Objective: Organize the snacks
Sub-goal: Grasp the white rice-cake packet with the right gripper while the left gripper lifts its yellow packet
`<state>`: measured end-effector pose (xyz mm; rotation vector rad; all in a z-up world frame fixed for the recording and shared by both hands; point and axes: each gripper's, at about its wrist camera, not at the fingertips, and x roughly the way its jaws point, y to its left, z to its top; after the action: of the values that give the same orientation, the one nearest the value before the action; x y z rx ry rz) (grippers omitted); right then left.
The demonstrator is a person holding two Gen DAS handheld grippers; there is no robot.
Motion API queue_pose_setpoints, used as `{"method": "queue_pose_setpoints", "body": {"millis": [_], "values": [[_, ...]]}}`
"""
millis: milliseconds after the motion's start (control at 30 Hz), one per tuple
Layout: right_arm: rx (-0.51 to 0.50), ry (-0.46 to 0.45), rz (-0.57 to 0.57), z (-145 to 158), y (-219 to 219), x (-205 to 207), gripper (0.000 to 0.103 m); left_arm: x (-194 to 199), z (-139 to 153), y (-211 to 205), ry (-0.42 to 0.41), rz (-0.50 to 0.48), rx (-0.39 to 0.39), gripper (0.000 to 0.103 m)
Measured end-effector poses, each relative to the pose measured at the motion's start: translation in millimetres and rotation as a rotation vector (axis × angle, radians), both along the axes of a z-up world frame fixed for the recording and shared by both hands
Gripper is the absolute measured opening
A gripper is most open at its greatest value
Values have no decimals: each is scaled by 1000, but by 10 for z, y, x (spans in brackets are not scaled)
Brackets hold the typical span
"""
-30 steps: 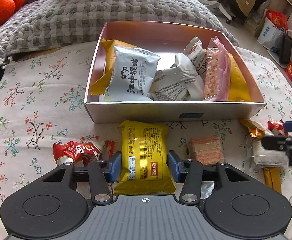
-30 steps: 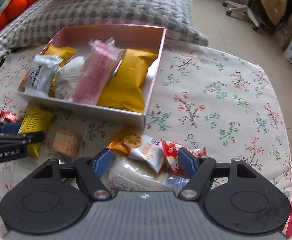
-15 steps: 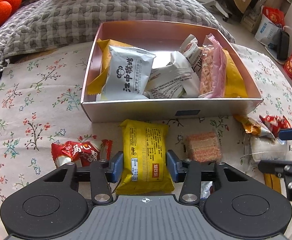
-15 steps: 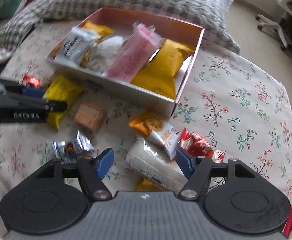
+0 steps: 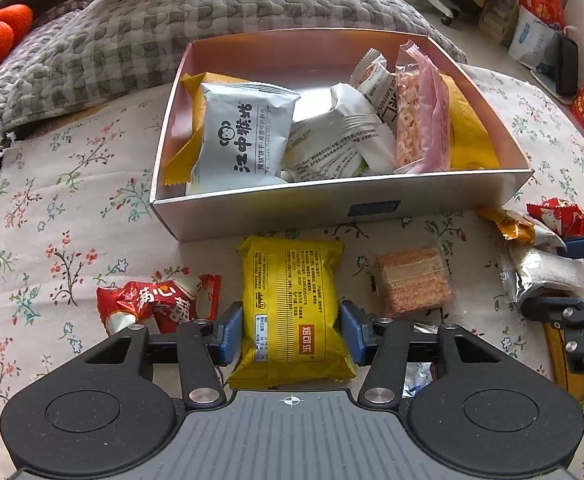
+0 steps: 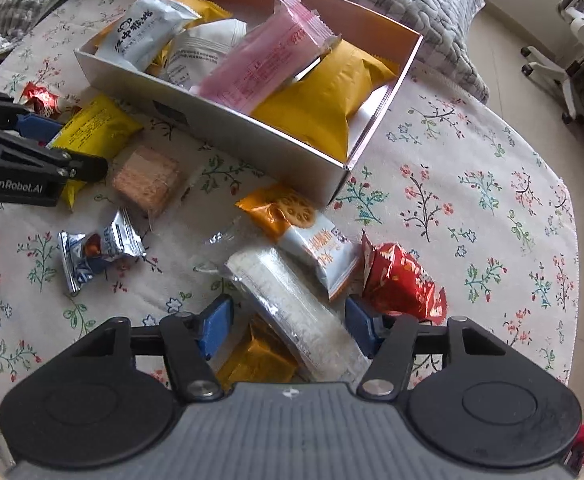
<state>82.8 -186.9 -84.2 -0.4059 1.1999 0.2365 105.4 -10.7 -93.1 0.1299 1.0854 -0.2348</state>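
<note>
A yellow snack packet [image 5: 290, 300] lies flat on the flowered cloth, just in front of the pink-lined box [image 5: 332, 208] that holds several packets. My left gripper [image 5: 291, 332] straddles it. Its jaws are opening, and the blue pads sit at the packet's two edges without squeezing it. My right gripper [image 6: 288, 328] hangs over a clear-wrapped white bar [image 6: 292, 300], which lies slantwise between its closing jaws; the left pad is still apart from it. A gold packet [image 6: 260, 356] lies under the bar. The box [image 6: 252, 136] is up and to the left in the right wrist view.
Loose on the cloth are a red packet [image 5: 156, 300], a pink wafer square [image 6: 146, 178], a small silver-blue packet [image 6: 96, 252], an orange-white packet [image 6: 304, 232] and a red packet [image 6: 400, 280]. A grey checked quilt [image 5: 132, 40] lies behind the box. The cloth's edge runs down the right.
The right gripper rolled, sank toward the clear-wrapped bar and narrowed its jaws around it. The left jaws widened a little beside the yellow packet, which stayed on the cloth.
</note>
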Motion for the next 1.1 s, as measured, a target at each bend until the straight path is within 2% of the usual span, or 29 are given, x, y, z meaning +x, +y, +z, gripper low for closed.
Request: {"method": "queue_pose_setpoints", "body": {"millis": [67,200,400,867,1100], "values": [[6,-5,4,0,21,6,51,-4,5,-12,-2,1,2,51],[30,3,-5,16,35,28,29,1,11,2,1,11,-15,49],[42,3,-11,61,70,29,18,24,38,33,1,17,-35,48],[134,-37,-25,276,122,21,15,-20,204,20,-14,5,-101,48],[214,-56,-46,393,95,29,15,-39,287,15,-22,-1,-131,48]]}}
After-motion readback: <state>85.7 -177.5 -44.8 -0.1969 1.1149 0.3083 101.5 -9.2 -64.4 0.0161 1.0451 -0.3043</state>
